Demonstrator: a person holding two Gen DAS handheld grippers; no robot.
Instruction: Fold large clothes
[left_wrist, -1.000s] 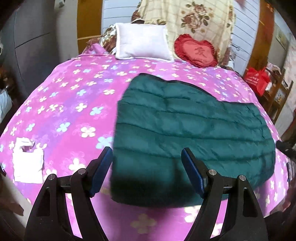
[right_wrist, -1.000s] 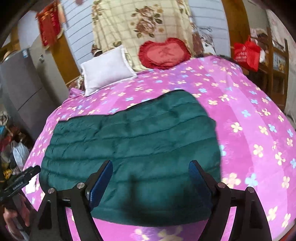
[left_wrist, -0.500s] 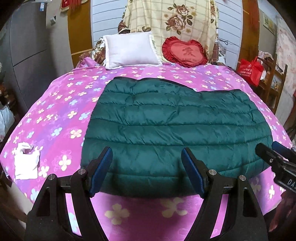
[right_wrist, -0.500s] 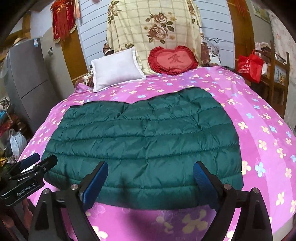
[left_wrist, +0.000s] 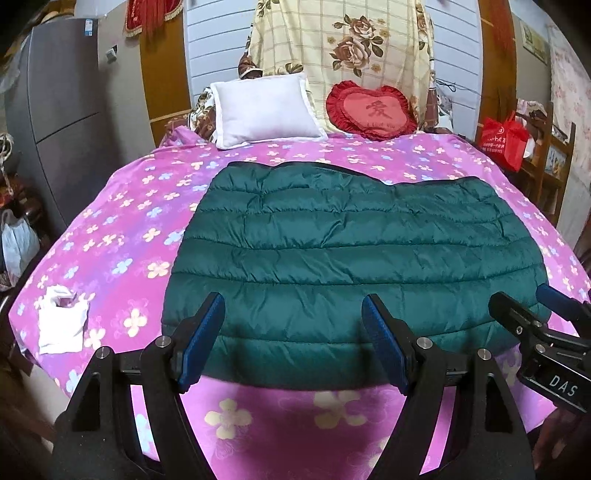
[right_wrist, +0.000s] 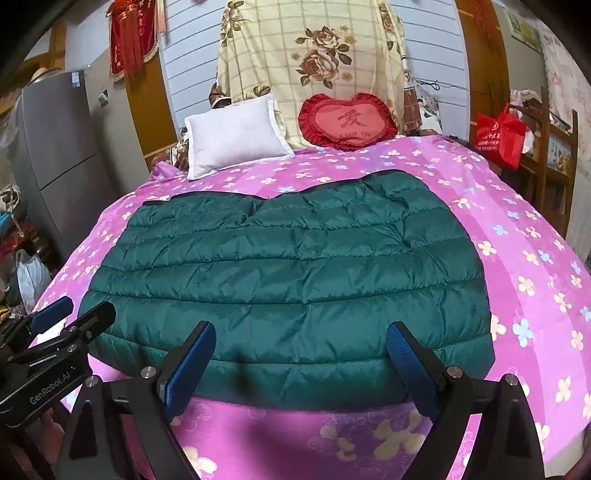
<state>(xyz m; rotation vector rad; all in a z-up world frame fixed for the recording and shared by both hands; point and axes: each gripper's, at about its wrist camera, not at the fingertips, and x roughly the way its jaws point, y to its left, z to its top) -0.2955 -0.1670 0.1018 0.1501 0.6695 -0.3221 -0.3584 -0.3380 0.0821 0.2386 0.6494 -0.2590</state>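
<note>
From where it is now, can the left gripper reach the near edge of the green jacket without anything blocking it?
Probably yes. The left gripper is open and hovers just before the near hem of the green jacket, with only bare pink bedsheet below. The right gripper is off to the side.

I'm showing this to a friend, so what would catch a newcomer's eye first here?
A big dark green quilted garment lies spread flat across the middle of the pink flowered bedspread. Behind it, at the headboard, a red heart cushion sits beside a white pillow. Both grippers hover open at the near edge.
</note>
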